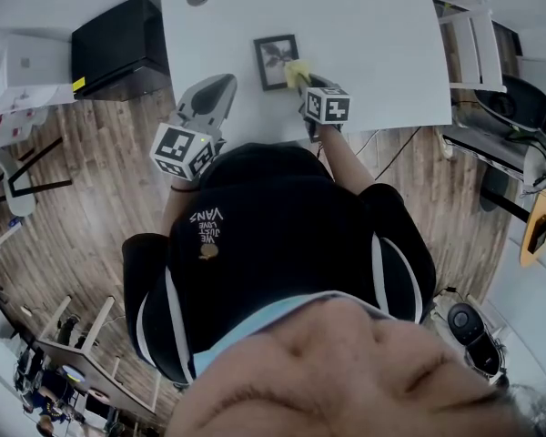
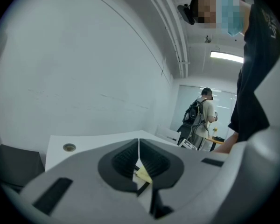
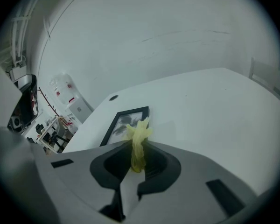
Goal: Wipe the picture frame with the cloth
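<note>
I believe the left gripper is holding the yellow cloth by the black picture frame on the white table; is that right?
Not quite: the right gripper holds the yellow cloth by the black picture frame on the white table, as the right gripper view shows. The left gripper view shows the left gripper with jaws together on nothing.

Three cameras, one picture frame (image 1: 277, 61).
Head view looks steeply down on it from high above; my right gripper view shares it, low and near; left gripper view skims the table (image 2: 91, 140) beside it.
</note>
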`<state>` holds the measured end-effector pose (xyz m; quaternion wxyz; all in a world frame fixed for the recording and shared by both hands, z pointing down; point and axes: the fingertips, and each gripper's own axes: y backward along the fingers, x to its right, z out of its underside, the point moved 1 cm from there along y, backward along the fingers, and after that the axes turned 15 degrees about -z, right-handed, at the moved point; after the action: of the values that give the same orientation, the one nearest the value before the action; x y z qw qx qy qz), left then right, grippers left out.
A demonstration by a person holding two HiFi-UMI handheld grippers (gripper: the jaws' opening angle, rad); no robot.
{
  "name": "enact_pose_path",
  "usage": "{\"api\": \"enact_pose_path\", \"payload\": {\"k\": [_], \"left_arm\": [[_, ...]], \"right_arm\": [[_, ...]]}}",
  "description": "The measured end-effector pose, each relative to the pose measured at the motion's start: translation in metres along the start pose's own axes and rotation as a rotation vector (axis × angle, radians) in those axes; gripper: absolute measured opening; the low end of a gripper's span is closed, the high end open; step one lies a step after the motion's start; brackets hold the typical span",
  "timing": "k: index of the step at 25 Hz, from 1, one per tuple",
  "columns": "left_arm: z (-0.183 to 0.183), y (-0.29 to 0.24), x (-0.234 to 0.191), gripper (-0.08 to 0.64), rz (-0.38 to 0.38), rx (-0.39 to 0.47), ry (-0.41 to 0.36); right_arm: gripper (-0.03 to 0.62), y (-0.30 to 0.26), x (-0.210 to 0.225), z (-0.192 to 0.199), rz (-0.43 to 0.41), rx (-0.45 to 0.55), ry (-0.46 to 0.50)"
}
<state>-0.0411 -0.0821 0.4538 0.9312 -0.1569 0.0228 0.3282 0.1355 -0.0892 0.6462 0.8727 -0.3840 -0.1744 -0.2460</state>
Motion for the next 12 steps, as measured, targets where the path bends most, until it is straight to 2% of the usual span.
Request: {"api": "enact_pose_path", "payload": {"k": [12], "left_arm": [[-0.001, -0.006, -0.003, 0.018, 0.018, 0.001, 0.009]], "right_arm": [[0.046, 0.011, 0.015, -0.004, 0.044, 0.007, 0.003]]}}
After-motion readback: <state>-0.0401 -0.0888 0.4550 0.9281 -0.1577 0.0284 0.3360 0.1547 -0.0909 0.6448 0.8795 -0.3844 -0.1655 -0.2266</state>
